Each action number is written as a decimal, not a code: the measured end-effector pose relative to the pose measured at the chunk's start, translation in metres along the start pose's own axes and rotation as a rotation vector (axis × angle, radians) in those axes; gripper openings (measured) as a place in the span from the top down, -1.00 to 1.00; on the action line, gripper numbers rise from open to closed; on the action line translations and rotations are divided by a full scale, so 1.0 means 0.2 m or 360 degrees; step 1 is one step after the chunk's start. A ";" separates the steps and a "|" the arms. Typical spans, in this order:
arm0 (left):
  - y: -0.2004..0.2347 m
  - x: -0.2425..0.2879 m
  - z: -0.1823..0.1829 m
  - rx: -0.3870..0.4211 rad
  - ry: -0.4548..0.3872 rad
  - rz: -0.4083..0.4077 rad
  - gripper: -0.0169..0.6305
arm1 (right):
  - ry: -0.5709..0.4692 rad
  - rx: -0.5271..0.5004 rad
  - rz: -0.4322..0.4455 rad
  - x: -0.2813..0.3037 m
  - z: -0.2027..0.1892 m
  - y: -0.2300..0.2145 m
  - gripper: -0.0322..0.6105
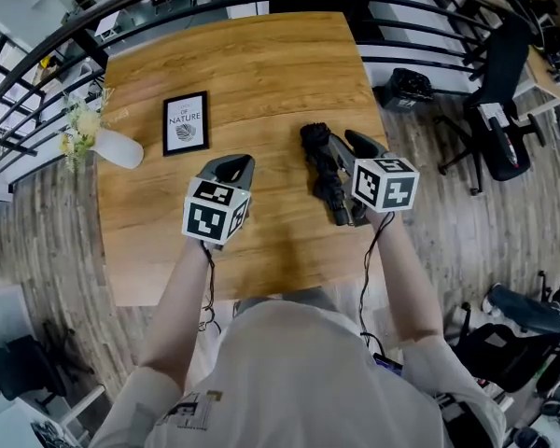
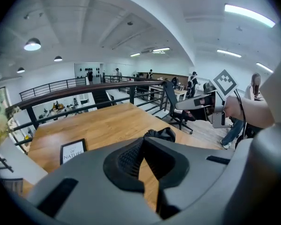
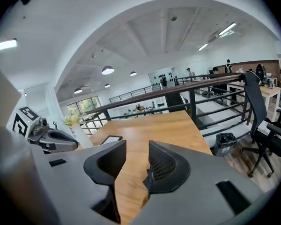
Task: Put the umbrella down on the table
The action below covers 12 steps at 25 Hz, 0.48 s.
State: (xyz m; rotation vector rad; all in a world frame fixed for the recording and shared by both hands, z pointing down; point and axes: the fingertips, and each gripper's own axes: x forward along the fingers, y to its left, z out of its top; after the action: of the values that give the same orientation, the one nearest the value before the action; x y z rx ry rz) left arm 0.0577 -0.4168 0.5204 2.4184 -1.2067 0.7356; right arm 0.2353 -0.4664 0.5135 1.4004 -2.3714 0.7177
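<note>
A folded black umbrella (image 1: 325, 166) lies on the wooden table (image 1: 261, 73), near its right edge. My right gripper (image 1: 359, 141) hovers just right of and above it, jaws open with only bare wood showing between them (image 3: 136, 149). My left gripper (image 1: 235, 164) is raised over the table to the umbrella's left. Its jaw tips meet with nothing between them (image 2: 143, 142). In the left gripper view the umbrella (image 2: 161, 134) peeks out just beyond the jaws. The right gripper view does not show the umbrella.
A framed print (image 1: 186, 122) lies left of centre on the table, and a white vase with flowers (image 1: 112, 146) lies at the left edge. A black railing (image 1: 429, 26) runs behind the table. A bin (image 1: 409, 89) and an office chair (image 1: 499, 101) stand to the right.
</note>
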 end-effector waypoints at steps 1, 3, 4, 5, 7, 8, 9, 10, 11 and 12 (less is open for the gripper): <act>-0.01 -0.04 0.04 0.0023 -0.0043 -0.0004 0.90 | -0.0044 -0.0002 0.0013 -0.05 0.05 0.04 0.39; -0.03 -0.13 0.14 0.0063 -0.0136 -0.0006 0.90 | -0.0138 -0.0008 0.0033 -0.14 0.13 0.11 0.44; -0.04 -0.18 0.19 0.0080 -0.0186 0.0006 0.90 | -0.0182 -0.0015 0.0043 -0.19 0.17 0.14 0.48; -0.04 -0.24 0.25 0.0100 -0.0239 0.0027 0.90 | -0.0223 -0.0025 0.0053 -0.24 0.21 0.18 0.50; -0.06 -0.35 0.34 0.0155 -0.0339 0.0076 0.90 | -0.0286 -0.0072 0.0060 -0.33 0.27 0.26 0.54; -0.06 -0.41 0.38 0.0187 -0.0378 0.0096 0.90 | -0.0308 -0.0113 0.0054 -0.37 0.29 0.29 0.56; -0.07 -0.46 0.41 0.0217 -0.0409 0.0111 0.90 | -0.0326 -0.0159 0.0045 -0.40 0.30 0.33 0.58; -0.08 -0.50 0.43 0.0241 -0.0434 0.0119 0.90 | -0.0343 -0.0197 0.0039 -0.44 0.32 0.36 0.59; -0.09 -0.55 0.45 0.0260 -0.0456 0.0123 0.90 | -0.0363 -0.0224 0.0038 -0.48 0.33 0.39 0.61; -0.10 -0.59 0.47 0.0274 -0.0478 0.0126 0.90 | -0.0384 -0.0244 0.0040 -0.51 0.35 0.43 0.64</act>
State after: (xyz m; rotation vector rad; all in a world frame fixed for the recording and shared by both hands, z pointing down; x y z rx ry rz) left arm 0.0426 -0.3776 0.3746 2.7109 -1.4096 0.5296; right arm 0.2104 -0.3960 0.3826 1.4654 -2.5670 0.3801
